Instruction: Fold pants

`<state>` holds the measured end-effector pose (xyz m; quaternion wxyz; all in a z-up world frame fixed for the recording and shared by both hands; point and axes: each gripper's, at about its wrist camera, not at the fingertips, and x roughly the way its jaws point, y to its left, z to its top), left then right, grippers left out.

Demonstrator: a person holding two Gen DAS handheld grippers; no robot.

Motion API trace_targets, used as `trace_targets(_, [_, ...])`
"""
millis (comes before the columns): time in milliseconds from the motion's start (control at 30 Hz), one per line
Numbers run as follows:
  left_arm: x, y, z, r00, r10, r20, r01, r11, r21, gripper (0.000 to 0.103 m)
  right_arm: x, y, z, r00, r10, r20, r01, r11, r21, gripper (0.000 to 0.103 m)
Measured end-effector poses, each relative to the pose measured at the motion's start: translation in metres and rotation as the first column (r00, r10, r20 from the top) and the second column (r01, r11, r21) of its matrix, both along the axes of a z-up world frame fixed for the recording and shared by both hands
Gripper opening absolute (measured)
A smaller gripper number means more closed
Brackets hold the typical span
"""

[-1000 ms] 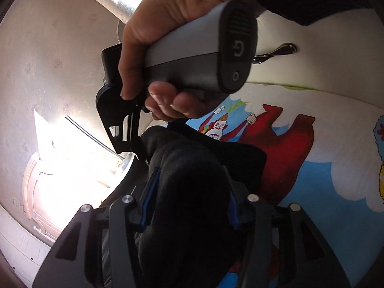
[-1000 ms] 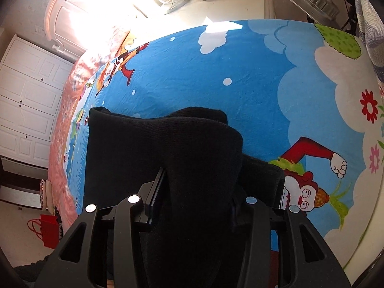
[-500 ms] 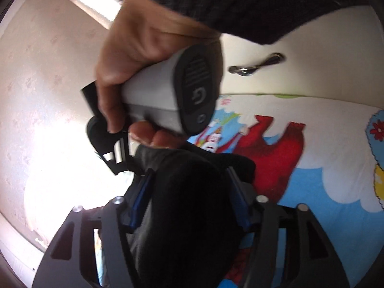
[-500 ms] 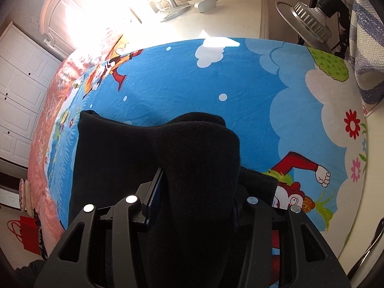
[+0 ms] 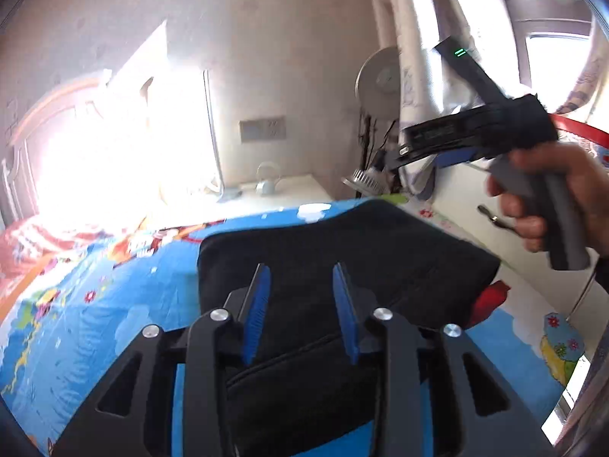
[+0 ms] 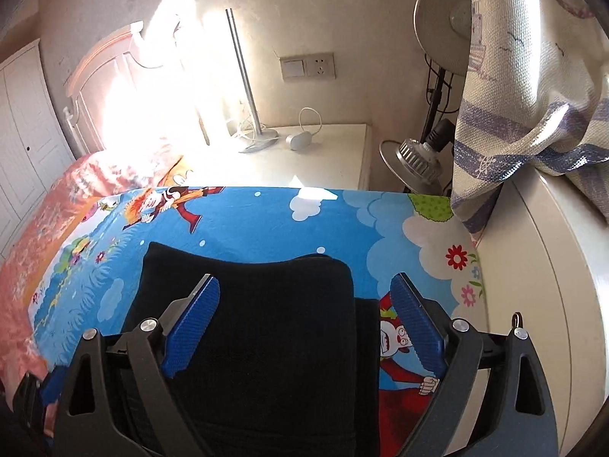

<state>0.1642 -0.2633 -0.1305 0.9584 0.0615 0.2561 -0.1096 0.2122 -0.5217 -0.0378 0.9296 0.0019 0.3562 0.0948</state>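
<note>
From the left wrist, the left gripper (image 5: pixel 300 304) hangs above the folded black pants (image 5: pixel 342 251), which lie flat on the blue cartoon bedsheet (image 5: pixel 91 312) just below and ahead of the fingertips. Its blue pads (image 5: pixel 255 312) stand apart with nothing pinched between them, only the cloth lying underneath, and the jaws are closing. Off to the right and higher, a hand (image 5: pixel 548 198) grips the grey handle of the right gripper (image 5: pixel 437 144), seen side-on and blurred, so its spread cannot be read from here. Ahead, past the far edge of the bed, stand a white nightstand (image 5: pixel 281 190) and a curtain (image 5: pixel 415 76). From the right wrist, the right gripper (image 6: pixel 304 323) is spread wide and opening — its pads (image 6: pixel 192 327) sit on either side of the pants (image 6: pixel 266 323) without pressing them, and the fabric rests on the bedsheet (image 6: pixel 247 224) directly beneath. The folded stack reaches from under the gripper forward to a neat rounded edge, with a lower layer showing out to the left. Further ahead are the nightstand (image 6: pixel 323 152) with a lamp base (image 6: pixel 259 141), and to the right a draped curtain (image 6: pixel 514 114) over a white ledge (image 6: pixel 552 266).
</note>
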Motion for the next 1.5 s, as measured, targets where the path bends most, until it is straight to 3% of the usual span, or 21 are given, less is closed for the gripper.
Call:
trace_targets(67, [0.017,0.019,-0.035,0.973,-0.038,-0.227,0.026,0.998,-0.057,0.027,-0.028,0.013,-0.014,0.999,0.001,0.038,0.001,0.998,-0.055,0.088])
trace_targets(100, [0.016,0.022,-0.051,0.960,-0.057,-0.276,0.037,0.996,-0.075,0.027,-0.037,0.016,-0.023,0.999,-0.010,0.052,0.015,0.996,-0.090,0.088])
trace_targets(167, [-0.001,0.026,-0.057,0.973,-0.064,-0.220,0.054,0.997,-0.050,0.028,-0.048,0.018,-0.044,0.998,-0.045,0.054,0.052,0.989,-0.137,0.088])
trace_targets(267, [-0.001,0.027,-0.059,0.970,-0.077,-0.229,0.069,0.997,-0.042,0.029,-0.040,0.003,-0.088,0.990,-0.138,-0.033,0.128,0.966,-0.224,0.089])
trace_targets(367, [-0.001,0.017,-0.046,0.977,-0.085,-0.194,0.087,0.996,0.003,0.028,-0.042,-0.026,-0.109,0.986,-0.145,-0.080,0.145,0.989,-0.012,0.089])
trace_targets(467, [0.028,-0.010,-0.016,0.974,-0.182,-0.134,0.180,0.983,-0.026,0.030,-0.042,-0.029,-0.109,0.986,-0.146,-0.081,0.147,0.989,0.004,0.089])
trace_targets(567, [0.085,-0.041,0.011,0.956,-0.264,-0.129,0.255,0.964,-0.079,0.031,-0.041,-0.033,-0.110,0.982,-0.163,-0.099,0.166,0.986,0.024,0.089])
trace_targets(600, [0.106,-0.057,0.014,0.947,-0.290,-0.137,0.282,0.957,-0.074,0.030,-0.040,-0.035,-0.111,0.980,-0.168,-0.108,0.173,0.984,0.037,0.089])
trace_targets(667, [0.156,-0.092,0.006,0.905,-0.344,-0.251,0.334,0.939,-0.083,0.030,-0.042,-0.032,-0.112,0.977,-0.179,-0.118,0.186,0.981,0.050,0.089])
trace_targets(700, [0.176,-0.109,-0.001,0.896,-0.335,-0.293,0.331,0.942,-0.065,0.030,-0.042,-0.032,-0.112,0.976,-0.184,-0.121,0.191,0.980,0.051,0.089])
trace_targets(767, [0.212,-0.141,-0.021,0.852,-0.349,-0.390,0.363,0.931,-0.042,0.029,-0.044,-0.029,-0.112,0.973,-0.194,-0.125,0.201,0.978,0.047,0.089])
trace_targets(833, [0.231,-0.161,-0.039,0.848,-0.321,-0.422,0.349,0.937,-0.013,0.029,-0.044,-0.028,-0.112,0.970,-0.206,-0.128,0.213,0.976,0.036,0.089])
trace_targets(967, [0.229,-0.171,-0.039,0.860,-0.305,-0.408,0.344,0.939,0.025,0.029,-0.044,-0.030,-0.115,0.968,-0.210,-0.136,0.219,0.974,0.057,0.089])
trace_targets(1067, [0.229,-0.158,-0.027,0.857,-0.306,-0.414,0.310,0.949,-0.060,0.043,-0.045,-0.032,-0.116,0.969,-0.202,-0.140,0.215,0.974,0.077,0.089])
trace_targets(1100, [0.230,-0.155,-0.022,0.860,-0.300,-0.413,0.293,0.953,-0.082,0.062,-0.044,-0.032,-0.116,0.969,-0.203,-0.141,0.215,0.973,0.078,0.089])
trace_targets(1133, [0.230,-0.155,-0.017,0.872,-0.281,-0.402,0.274,0.959,-0.075,0.072,-0.044,-0.032,-0.116,0.969,-0.205,-0.141,0.217,0.973,0.078,0.089])
trace_targets(1233, [0.229,-0.166,-0.013,0.873,-0.255,-0.416,0.274,0.962,-0.015,0.074,-0.044,-0.031,-0.114,0.967,-0.210,-0.145,0.222,0.973,0.069,0.089])
trace_targets(1333, [0.237,-0.183,-0.029,0.825,-0.227,-0.517,0.294,0.955,0.050,0.073,-0.044,-0.030,-0.108,0.964,-0.219,-0.151,0.230,0.971,0.060,0.090])
trace_targets(1400, [0.239,-0.192,-0.040,0.826,-0.196,-0.529,0.312,0.940,0.139,0.060,-0.049,-0.032,-0.100,0.963,-0.226,-0.146,0.238,0.969,0.072,0.090])
trace_targets(1500, [0.244,-0.189,-0.039,0.806,-0.200,-0.557,0.313,0.942,0.116,0.043,-0.060,-0.045,-0.091,0.971,-0.194,-0.141,0.218,0.959,0.178,0.086])
